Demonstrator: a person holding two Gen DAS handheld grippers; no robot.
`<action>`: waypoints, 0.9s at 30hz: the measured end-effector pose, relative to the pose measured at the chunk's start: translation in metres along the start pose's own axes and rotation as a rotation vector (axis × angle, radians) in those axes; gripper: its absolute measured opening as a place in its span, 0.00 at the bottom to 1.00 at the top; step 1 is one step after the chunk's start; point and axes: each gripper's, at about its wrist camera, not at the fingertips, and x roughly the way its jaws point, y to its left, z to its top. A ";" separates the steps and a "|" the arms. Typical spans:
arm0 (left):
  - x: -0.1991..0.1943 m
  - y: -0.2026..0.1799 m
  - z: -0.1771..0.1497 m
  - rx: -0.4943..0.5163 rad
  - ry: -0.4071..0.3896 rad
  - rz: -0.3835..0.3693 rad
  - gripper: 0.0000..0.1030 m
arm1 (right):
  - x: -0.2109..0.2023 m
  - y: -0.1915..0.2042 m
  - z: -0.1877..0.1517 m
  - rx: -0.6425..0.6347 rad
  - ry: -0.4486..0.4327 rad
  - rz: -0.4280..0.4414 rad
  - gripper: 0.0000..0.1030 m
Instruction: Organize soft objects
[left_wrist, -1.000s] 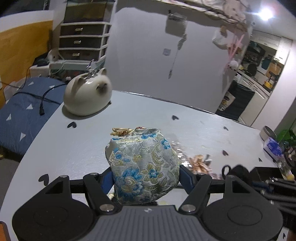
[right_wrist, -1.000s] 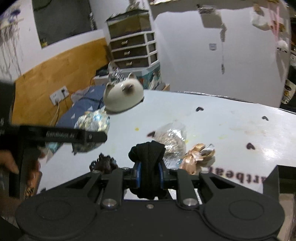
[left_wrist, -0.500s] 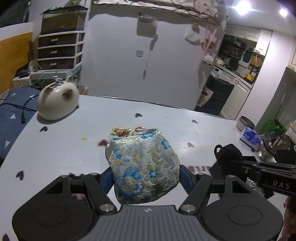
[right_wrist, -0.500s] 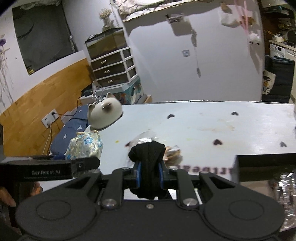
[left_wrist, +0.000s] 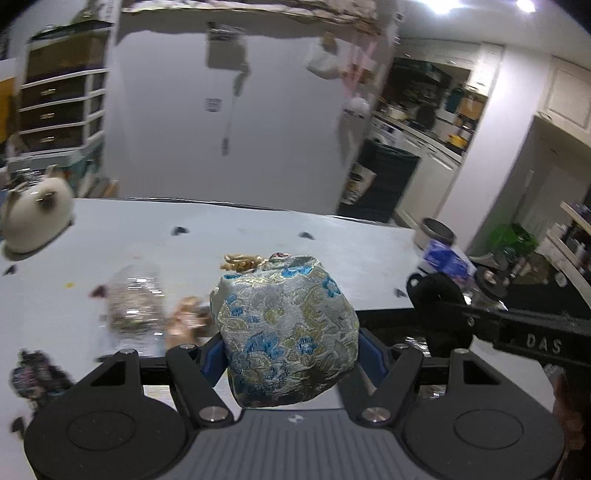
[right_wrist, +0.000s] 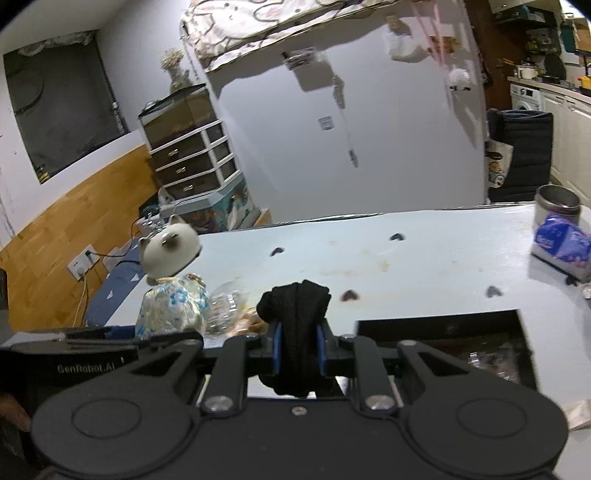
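Note:
My left gripper (left_wrist: 290, 354) is shut on a silver brocade pouch (left_wrist: 286, 328) with blue flowers and holds it above the white table (left_wrist: 240, 236). The pouch also shows in the right wrist view (right_wrist: 171, 308). My right gripper (right_wrist: 297, 341) is shut on a black fabric bundle (right_wrist: 295, 332), which also shows at the right of the left wrist view (left_wrist: 439, 314). A clear crinkly bag (left_wrist: 135, 302), a peach ribbon bow (left_wrist: 186, 321) and a dark scrunchie (left_wrist: 37, 376) lie on the table. A black box (right_wrist: 461, 347) stands open below the right gripper.
A cream cat-shaped plush (left_wrist: 35, 218) sits at the table's far left. A blue tissue pack (right_wrist: 561, 245) and a metal tin (right_wrist: 557, 203) stand at the far right. Drawers (right_wrist: 188, 162) stand behind the table.
Both grippers have swung to the right with their loads. The black box has come closer under the right gripper, and the cat plush has slid to the left edge of view.

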 end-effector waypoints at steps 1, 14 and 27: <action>0.005 -0.007 0.000 0.010 0.006 -0.017 0.69 | -0.003 -0.006 0.001 0.004 -0.004 -0.005 0.19; 0.083 -0.093 -0.019 0.232 0.228 -0.219 0.69 | -0.030 -0.092 -0.001 0.110 -0.011 -0.096 0.19; 0.109 -0.093 -0.027 0.181 0.252 -0.193 0.80 | -0.021 -0.126 -0.001 0.139 0.032 -0.101 0.19</action>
